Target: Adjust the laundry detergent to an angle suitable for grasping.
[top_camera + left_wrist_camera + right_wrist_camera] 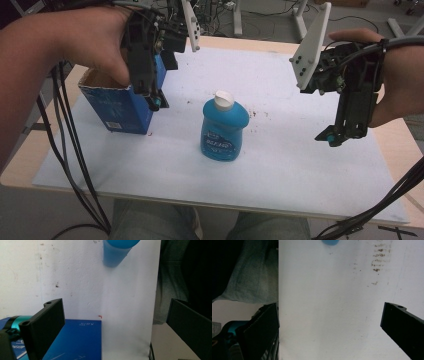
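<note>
A blue bottle [222, 127] with a white cap stands upright in the middle of the white sheet [280, 165]. To its left stands a blue cardboard box [120, 110] with its top open. My left gripper [156, 101] hangs over the box's right edge, jaws apart. In the left gripper view the open left gripper [112, 322] holds nothing; the box [75, 340] lies below and the bottle [116, 252] farther off. My right gripper [331, 137] hovers above the sheet to the right of the bottle. The right gripper [332, 322] is open, with the bottle's edge [330, 242] at the top.
The white sheet covers a wooden table [25, 155]. Brown specks [378, 257] mark the sheet right of the bottle. Black cables [70, 160] hang off the table's left side and more cables [395, 200] off the right. The person's knees [150, 220] are at the near edge.
</note>
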Demonstrator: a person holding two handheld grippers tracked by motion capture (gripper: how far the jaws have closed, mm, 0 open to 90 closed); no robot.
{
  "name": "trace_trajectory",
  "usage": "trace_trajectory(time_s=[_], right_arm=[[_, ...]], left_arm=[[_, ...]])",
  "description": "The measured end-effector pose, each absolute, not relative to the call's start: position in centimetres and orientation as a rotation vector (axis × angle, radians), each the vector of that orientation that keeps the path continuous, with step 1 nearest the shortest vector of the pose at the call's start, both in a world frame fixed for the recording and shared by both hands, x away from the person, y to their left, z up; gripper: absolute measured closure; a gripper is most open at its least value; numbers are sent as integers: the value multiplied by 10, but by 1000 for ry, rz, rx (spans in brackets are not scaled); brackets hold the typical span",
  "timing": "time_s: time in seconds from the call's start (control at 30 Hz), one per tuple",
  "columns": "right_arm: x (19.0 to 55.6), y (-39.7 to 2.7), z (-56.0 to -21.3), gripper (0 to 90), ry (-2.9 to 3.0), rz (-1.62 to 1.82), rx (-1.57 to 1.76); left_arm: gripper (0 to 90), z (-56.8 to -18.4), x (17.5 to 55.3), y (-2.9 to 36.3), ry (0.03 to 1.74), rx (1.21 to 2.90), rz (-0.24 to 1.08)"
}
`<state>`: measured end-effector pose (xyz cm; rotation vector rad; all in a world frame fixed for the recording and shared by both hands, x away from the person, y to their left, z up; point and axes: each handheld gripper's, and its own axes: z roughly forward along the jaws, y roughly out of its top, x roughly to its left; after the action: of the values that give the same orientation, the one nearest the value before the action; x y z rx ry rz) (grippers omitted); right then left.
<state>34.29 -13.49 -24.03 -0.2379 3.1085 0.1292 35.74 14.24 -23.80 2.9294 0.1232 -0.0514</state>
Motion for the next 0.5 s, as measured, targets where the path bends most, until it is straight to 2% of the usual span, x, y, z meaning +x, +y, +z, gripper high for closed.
trace_trajectory(time_s=[0.5], right_arm=[[345, -134, -242, 11, 3107, 141, -227]], left_arm=[[18, -240, 359, 142, 116, 2935, -37]])
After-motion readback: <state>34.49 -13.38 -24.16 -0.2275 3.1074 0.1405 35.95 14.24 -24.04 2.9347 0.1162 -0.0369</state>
